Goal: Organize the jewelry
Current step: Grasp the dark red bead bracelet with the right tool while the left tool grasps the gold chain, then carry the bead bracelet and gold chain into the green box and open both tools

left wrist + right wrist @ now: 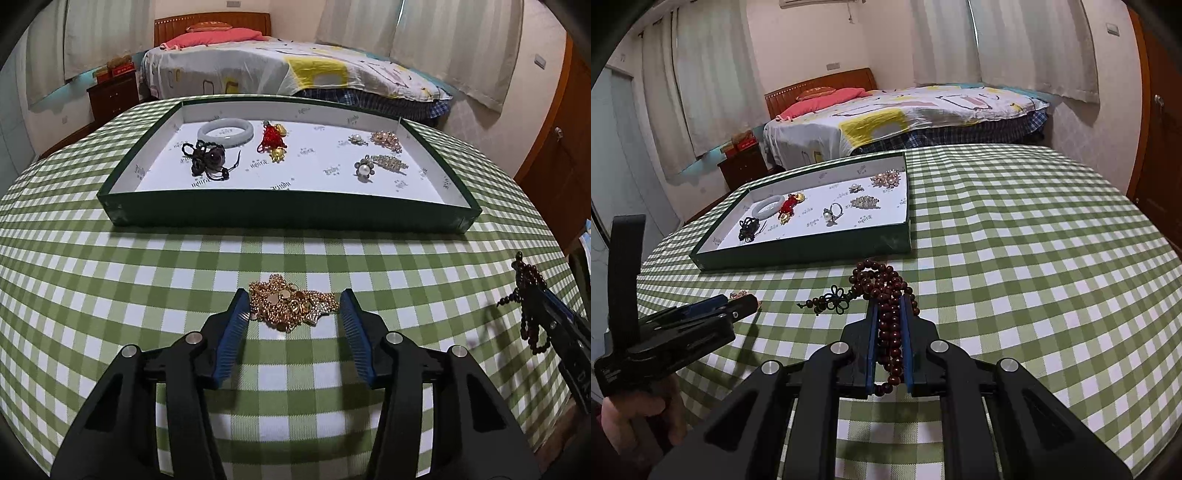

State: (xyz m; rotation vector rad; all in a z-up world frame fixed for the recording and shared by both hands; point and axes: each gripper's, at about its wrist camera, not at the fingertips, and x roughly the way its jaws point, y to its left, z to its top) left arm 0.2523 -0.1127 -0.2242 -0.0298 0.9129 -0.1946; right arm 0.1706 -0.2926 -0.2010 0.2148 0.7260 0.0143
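A gold chain necklace [291, 308] lies in a heap on the green checked tablecloth. My left gripper [293, 301] is open, its blue pads on either side of the heap; it shows from the side in the right wrist view [738, 308]. My right gripper [889, 301] is shut on a dark red bead necklace [890, 291], whose loops and knotted tassel [833, 301] trail forward over the cloth. It also shows at the right edge of the left wrist view [532, 291]. A green tray [288, 216] with a white floor stands behind.
The tray [812, 251] holds a pale jade bangle [225, 133], a black cord pendant [207, 160], a red and gold charm [273, 142], pearl pieces [364, 170] and gold brooches [388, 140]. A bed [280, 70] and a nightstand [112, 96] stand beyond the table.
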